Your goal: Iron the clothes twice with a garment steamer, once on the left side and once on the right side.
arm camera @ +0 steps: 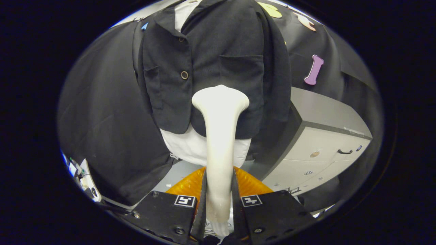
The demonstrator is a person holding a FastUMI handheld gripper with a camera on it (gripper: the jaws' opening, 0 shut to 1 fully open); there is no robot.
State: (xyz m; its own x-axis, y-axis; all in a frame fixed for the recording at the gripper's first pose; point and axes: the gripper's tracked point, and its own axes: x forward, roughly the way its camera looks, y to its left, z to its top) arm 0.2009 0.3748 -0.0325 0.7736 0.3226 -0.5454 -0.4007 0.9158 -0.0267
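Booth: one jacket [218,64], claw-clamped [219,199] steamer [220,136].

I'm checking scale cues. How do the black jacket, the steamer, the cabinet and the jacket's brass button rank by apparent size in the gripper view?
Largest to smallest:
1. black jacket
2. cabinet
3. steamer, clamped in the hand-held gripper; its nearness makes 2 and 3 unsure
4. brass button

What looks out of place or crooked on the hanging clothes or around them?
Nothing is spilled or damaged. The dark jacket hangs open over a white garment, which shows below its hem. The gripper is shut on the steamer, whose head lies against the jacket's front. The grey cabinet beside it looks orderly.
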